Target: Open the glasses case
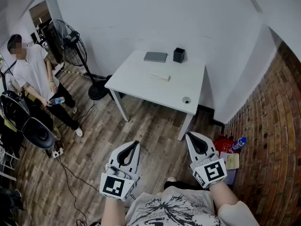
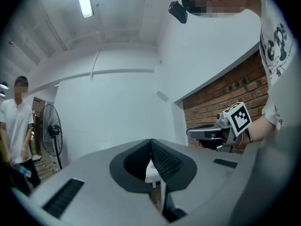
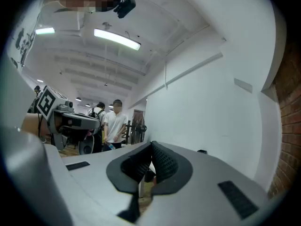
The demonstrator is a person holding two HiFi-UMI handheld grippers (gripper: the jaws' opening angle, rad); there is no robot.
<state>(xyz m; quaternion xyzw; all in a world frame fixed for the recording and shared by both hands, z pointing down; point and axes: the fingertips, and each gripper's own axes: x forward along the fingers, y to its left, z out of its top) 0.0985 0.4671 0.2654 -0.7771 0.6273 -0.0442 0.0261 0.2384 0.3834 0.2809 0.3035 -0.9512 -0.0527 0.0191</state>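
Far ahead in the head view stands a white table (image 1: 136,86). It carries a flat grey case (image 1: 155,56), a small pale oblong box (image 1: 160,75), a black cup (image 1: 178,54) and a small round item (image 1: 186,100). Which of these is the glasses case I cannot tell. Both grippers are held close to my body, well short of the table. The left gripper (image 1: 137,143) (image 2: 151,141) is shut with nothing in it. The right gripper (image 1: 189,134) (image 3: 151,144) is also shut and empty. Each one shows in the other's view: the right gripper (image 2: 190,132) and the left gripper (image 3: 96,122).
A person (image 1: 35,74) holding a bottle stands at the left beside a floor fan (image 1: 75,46). Black equipment (image 1: 26,121) and cables lie on the wooden floor. A red extinguisher (image 1: 223,142) and a bottle (image 1: 238,144) sit by the brick wall (image 1: 273,140) at right.
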